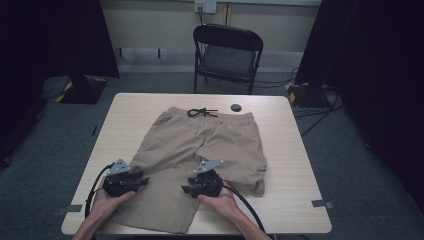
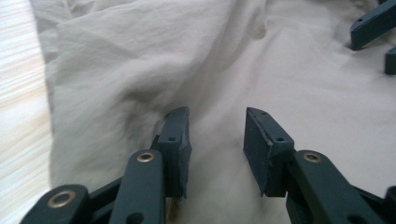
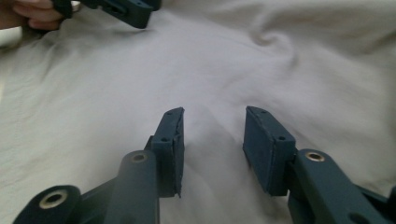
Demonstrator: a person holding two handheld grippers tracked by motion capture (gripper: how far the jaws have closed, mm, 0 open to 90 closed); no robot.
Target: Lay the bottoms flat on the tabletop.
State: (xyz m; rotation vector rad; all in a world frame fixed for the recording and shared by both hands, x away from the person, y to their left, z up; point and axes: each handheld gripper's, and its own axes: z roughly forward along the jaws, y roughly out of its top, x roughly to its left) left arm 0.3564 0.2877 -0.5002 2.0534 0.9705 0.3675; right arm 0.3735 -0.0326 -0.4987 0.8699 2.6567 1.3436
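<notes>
Wooden table [image 1: 290, 165], tan shorts [image 1: 200, 145], left claw [image 2: 217, 135] and right claw [image 3: 212, 135] half-open, empty.

Between the left gripper [image 1: 141, 182] and right gripper [image 1: 186, 190] lies only flat shorts [image 1: 210, 145] fabric, open passage. Ahead of both, the drawstring [image 1: 202, 112] and a dark disc [image 1: 236, 107] sit well apart; bare table [image 1: 295, 170] lies beyond the right one.

Khaki shorts [image 1: 200, 150], spread flat mid-table, waistband and black drawstring [image 1: 202, 113] at the far edge, legs toward the near edge, left leg longer-lying, cloth softly wrinkled.
</notes>
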